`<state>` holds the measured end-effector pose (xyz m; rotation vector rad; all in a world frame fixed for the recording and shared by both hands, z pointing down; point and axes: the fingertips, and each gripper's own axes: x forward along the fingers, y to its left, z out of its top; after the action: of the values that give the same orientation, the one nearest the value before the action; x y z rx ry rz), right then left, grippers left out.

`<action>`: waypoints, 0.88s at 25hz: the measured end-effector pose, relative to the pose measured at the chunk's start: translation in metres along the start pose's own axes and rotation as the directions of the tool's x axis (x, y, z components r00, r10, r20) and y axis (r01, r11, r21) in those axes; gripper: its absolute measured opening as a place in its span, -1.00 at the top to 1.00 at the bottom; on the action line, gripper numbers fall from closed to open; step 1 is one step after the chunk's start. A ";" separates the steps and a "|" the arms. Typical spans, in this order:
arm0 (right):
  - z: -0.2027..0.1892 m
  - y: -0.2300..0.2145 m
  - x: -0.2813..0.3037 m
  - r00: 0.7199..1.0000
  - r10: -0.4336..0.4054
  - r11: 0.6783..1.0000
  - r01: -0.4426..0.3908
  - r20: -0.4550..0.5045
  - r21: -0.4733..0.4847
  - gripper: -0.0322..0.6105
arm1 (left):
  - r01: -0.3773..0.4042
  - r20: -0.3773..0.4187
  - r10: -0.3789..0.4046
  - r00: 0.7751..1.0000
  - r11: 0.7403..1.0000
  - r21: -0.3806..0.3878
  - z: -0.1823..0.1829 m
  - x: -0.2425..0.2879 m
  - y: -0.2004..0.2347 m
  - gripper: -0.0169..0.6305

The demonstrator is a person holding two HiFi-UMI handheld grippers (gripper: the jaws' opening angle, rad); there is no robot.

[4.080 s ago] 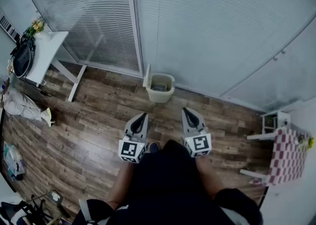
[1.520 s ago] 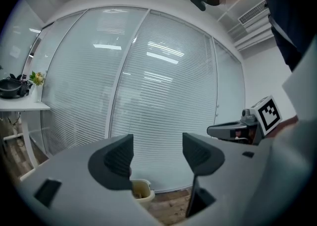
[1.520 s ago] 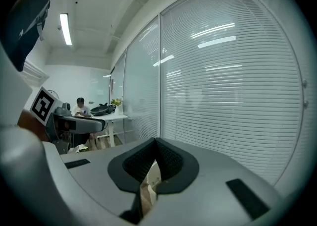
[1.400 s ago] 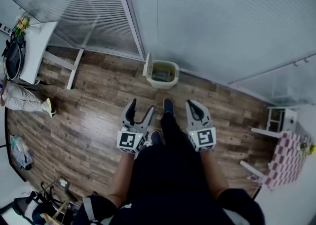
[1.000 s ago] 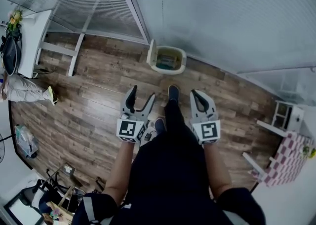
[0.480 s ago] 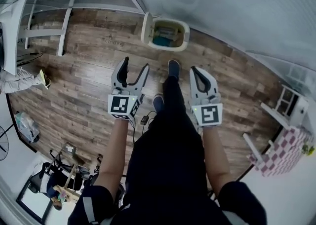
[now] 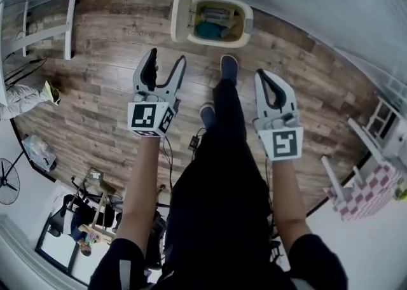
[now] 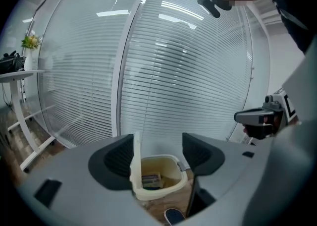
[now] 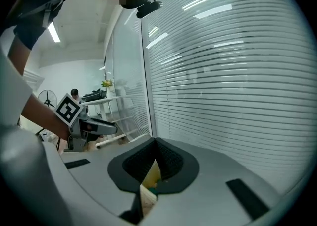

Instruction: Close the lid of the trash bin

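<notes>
By the blinds, trash bin [image 7: 216, 42]: it stands on the wood floor [image 7: 102, 60], just ahead of your shoe [image 7: 229, 66], with rubbish inside.
Lid [image 7: 176, 18]: upright at the bin's left side.
Left hand-held gripper [image 7: 166, 60]: your jaws stand wide apart, near the bin but not touching it.
Right hand-held gripper [image 7: 264, 79]: your jaws are pressed together, holding nothing, apart from the bin.

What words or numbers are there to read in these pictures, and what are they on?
None can be read.
Faint print on the wooden floor: too blurred.
Cubes on left gripper and right gripper: black squares only, no words.
</notes>
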<state>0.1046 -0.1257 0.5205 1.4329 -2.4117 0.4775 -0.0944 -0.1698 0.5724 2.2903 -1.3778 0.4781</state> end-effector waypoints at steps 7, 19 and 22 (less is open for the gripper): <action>-0.023 -0.019 0.016 0.999 -0.031 0.999 0.032 -0.025 0.015 0.89 | -0.007 -0.056 0.004 0.998 0.999 -0.043 -0.030 0.041 0.018 0.06; -0.065 -0.009 0.043 0.998 -0.001 0.998 0.004 -0.060 0.061 0.89 | -0.029 -0.142 0.024 0.990 0.999 -0.031 -0.061 0.091 0.054 0.06; -0.073 -0.008 0.046 0.997 0.006 0.998 -0.001 -0.077 0.068 0.89 | -0.033 -0.157 0.028 0.987 0.999 -0.032 -0.068 0.097 0.057 0.06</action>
<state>0.0966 -0.1346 0.6058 1.4109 -2.3586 0.6098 -0.1065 -0.2303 0.6880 2.1566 -1.3350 0.6254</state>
